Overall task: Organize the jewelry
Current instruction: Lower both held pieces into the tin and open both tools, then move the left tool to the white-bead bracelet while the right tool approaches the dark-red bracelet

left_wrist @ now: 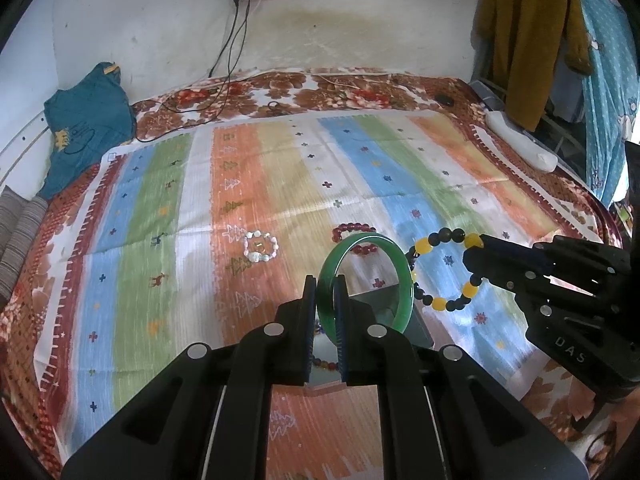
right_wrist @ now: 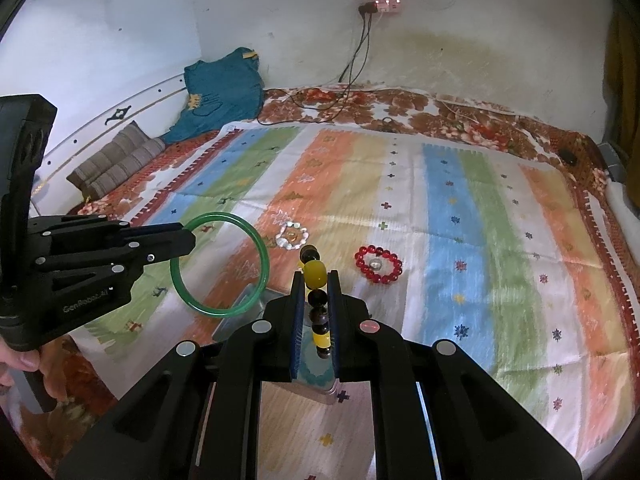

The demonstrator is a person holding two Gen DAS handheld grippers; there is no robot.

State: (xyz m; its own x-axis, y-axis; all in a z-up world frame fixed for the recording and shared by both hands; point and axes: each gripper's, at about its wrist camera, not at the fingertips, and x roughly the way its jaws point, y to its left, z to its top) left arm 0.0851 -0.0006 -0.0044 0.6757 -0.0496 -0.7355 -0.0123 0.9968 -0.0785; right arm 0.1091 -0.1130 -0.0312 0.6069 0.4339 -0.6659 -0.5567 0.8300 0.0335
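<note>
Here the left tongs (left_wrist: 325,280) pinch the green bangle (left_wrist: 366,280) upright — the right tongs (right_wrist: 315,276) pinch the yellow-and-black bead bracelet (right_wrist: 316,276).

Translucent green glass-like bangle (left_wrist: 366,280). Yellow-and-dark beaded bracelet (left_wrist: 448,272); dark beads possibly brown. Red bead bracelet (right_wrist: 378,264). White bead bracelet (left_wrist: 261,246). Striped cloth (left_wrist: 280,184): blue, green, white, orange, beige, with small crosses.

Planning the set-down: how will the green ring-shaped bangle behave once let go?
The smooth, glossy green ring-shaped bangle keeps its hoop shape in the left gripper, so it is probably rigid. Standing on edge, it may roll. If it is glass or stone, it could chip.
</note>
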